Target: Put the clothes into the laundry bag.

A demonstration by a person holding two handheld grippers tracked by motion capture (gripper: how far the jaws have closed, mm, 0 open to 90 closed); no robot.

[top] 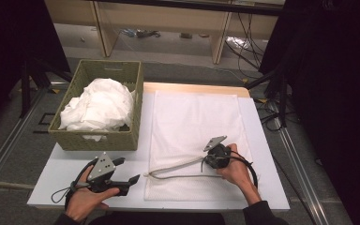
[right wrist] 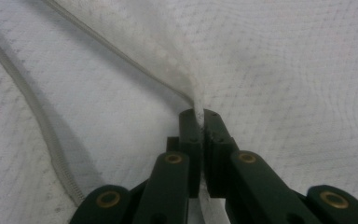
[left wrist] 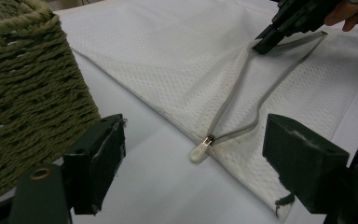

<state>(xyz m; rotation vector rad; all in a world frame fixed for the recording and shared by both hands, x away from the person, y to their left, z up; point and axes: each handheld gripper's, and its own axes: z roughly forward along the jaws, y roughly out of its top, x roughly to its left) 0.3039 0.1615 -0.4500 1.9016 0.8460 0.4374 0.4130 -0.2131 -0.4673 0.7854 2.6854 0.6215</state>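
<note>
At far left on the white surface (top: 70, 161): woven basket (top: 98, 136), heaped with white laundry (top: 98, 105). Just near of it, left tongs (top: 127, 170), open and empty, resting low in the hand and aimed right toward the zipper pull (left wrist: 199, 150), close ahead but not touched. Centre to right, flat across the surface: white mesh bag (top: 192, 117), with its grey zipper (top: 178, 168) unzipped along the near edge and gaping in a long loop. At the right end of that loop, right tongs (right wrist: 200, 119), closed tight on a fold of the mesh right beside the zipper tape, lifting it into a small peak.

Apparently the step in hand: opening the bag's mouth, probably to take the laundry.

To do it well: keep the right pinch firm and raise only the top layer, so the lower layer stays on the surface. Bring the left tongs in low, close on the upper tape near the pull rather than on the pull itself, and avoid catching both layers. Spread the two grips apart gently along the near edge; mesh likely to snag or slip if yanked. Steer clear of the basket's near corner.
</note>
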